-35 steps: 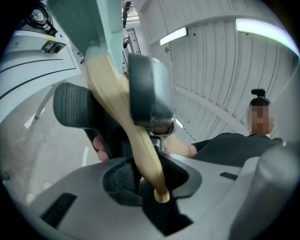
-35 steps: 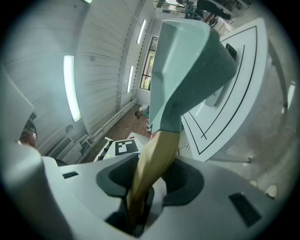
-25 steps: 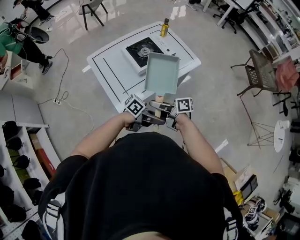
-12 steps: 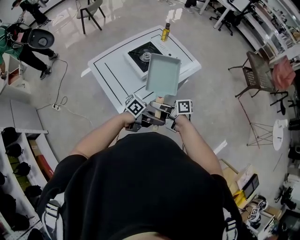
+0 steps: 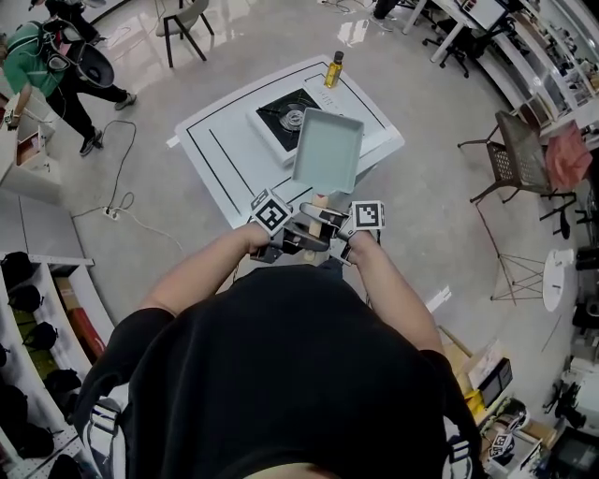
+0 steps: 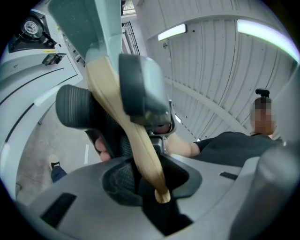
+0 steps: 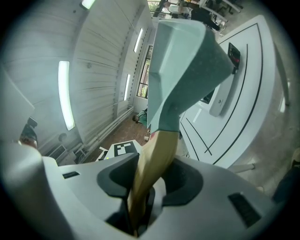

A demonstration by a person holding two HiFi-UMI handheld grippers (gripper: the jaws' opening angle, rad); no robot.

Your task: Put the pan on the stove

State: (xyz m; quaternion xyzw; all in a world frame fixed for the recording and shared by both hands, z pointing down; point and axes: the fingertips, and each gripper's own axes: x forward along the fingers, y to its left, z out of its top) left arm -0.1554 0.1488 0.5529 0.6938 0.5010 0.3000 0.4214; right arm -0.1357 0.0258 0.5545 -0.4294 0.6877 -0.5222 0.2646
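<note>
Bystander: a person in green (image 5: 36, 54) stands on the floor at far left, well apart from the table.
Chair: a dark chair (image 5: 182, 19) stands beyond the table's left corner.
Table: white, with black lines drawn on its top (image 5: 217, 148).
Left gripper (image 5: 295, 232): its jaws stand narrow, closed on the wooden handle (image 6: 140, 150). The end of the handle pokes out between them in the left gripper view.
Stove: a white single-burner unit with a black top (image 5: 277, 105), sitting on the table's far half.
Pan (image 5: 328, 148): pale blue-green and rectangular, with low raised walls and an empty inside. A light tan wooden handle (image 5: 319, 200) joins its near short side. It is held up off the table, and in the head view its far corner overlaps the stove's near right edge. The right gripper view shows its underside (image 7: 187, 61) tilted above the table.
Bottle: a yellow one with a dark cap (image 5: 333, 68), standing upright just behind the stove.
Right gripper (image 5: 340, 229): its jaws are clamped on the same handle (image 7: 152, 164) and have just drawn in a little.
Mesh chair (image 5: 511, 150): stands on the floor at right, well apart from the table.
</note>
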